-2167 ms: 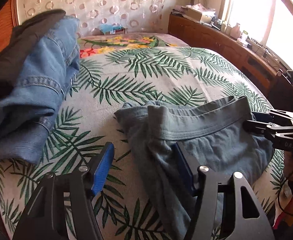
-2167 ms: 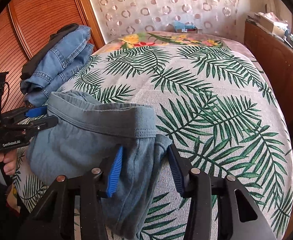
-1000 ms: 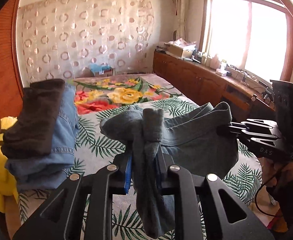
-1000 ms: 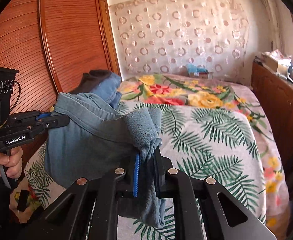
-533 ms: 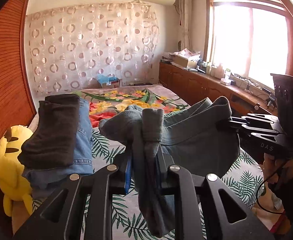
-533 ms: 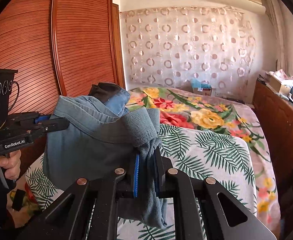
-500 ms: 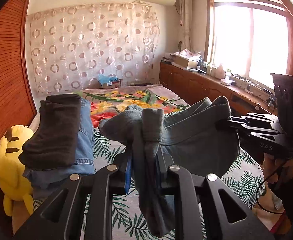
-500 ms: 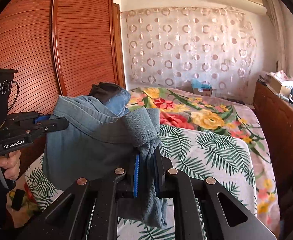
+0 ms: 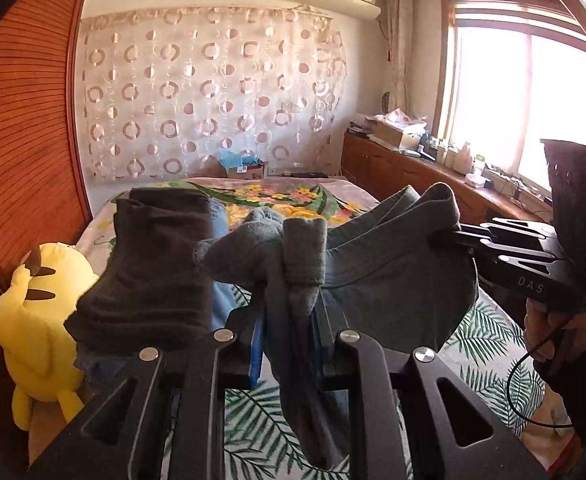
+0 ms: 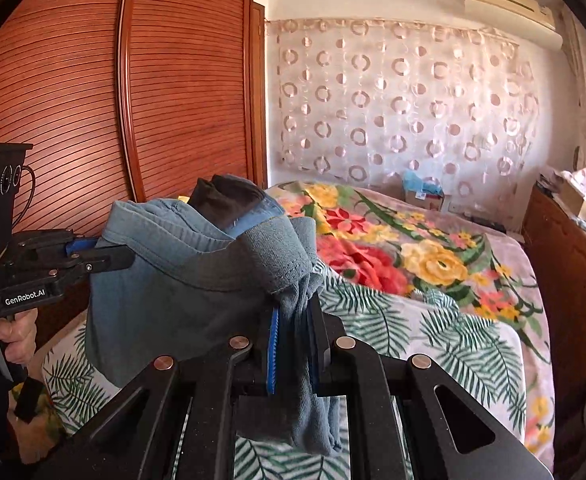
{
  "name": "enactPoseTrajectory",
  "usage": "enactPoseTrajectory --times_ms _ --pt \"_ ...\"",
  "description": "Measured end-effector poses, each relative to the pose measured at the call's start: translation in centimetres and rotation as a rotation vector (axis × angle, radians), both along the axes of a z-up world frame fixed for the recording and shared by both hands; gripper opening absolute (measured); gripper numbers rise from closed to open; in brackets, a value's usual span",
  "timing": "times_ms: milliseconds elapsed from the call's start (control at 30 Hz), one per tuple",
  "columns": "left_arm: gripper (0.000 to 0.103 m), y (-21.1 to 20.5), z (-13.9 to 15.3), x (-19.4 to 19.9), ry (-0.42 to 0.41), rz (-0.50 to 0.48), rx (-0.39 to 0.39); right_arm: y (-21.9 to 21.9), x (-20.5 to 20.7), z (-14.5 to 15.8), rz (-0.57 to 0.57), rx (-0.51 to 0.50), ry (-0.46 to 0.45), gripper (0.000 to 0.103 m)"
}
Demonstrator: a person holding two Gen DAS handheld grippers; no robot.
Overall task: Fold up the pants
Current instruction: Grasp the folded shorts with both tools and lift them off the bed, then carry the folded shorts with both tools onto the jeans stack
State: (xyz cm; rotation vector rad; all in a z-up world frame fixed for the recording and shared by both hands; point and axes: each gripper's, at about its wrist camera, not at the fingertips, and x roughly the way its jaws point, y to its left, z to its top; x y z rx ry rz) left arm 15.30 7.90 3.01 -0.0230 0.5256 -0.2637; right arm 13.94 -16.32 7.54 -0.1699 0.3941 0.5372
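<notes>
A pair of grey-blue pants (image 9: 393, 280) hangs in the air above the bed, stretched by its waistband between both grippers. My left gripper (image 9: 289, 320) is shut on one bunched end of the waistband, with cloth drooping below its blue pads. My right gripper (image 10: 295, 332) is shut on the other end of the pants (image 10: 181, 292). In the left wrist view the right gripper (image 9: 445, 236) shows at the right, clamped on the band. In the right wrist view the left gripper (image 10: 105, 256) shows at the left, also clamped. The pant legs are hidden below.
A bed (image 10: 473, 344) with a palm-leaf and flower cover lies below. A stack of folded jeans with a dark garment (image 9: 153, 272) on top sits at its left. A yellow plush toy (image 9: 41, 328) leans by the wooden wardrobe (image 10: 93, 100). A wooden cabinet (image 9: 405, 168) runs under the window.
Both grippers have closed on the waistband ends and lifted the pants off the bed. Over the last second they rose further, so the views show more wall and less bed.
</notes>
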Motion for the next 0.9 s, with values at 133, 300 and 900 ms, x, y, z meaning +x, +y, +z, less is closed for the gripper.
enactPoseTrajectory --times_ms 133,300,900 --pt "0.02 1.5 0.6 1.4 -0.014 0.033 0.0 1.0 2.3 1.0 0.029 -0.009 -0.022 0.012" --pt "0.02 3.6 0.9 3.5 -0.018 0.08 -0.001 2.8 5.9 1.8 0.058 -0.027 -0.046 0.012" --pt "0.02 7.2 0.0 6.2 -0.035 0.2 -0.043 8.2 16.3 2.2 0.152 -0.103 -0.096 0.012"
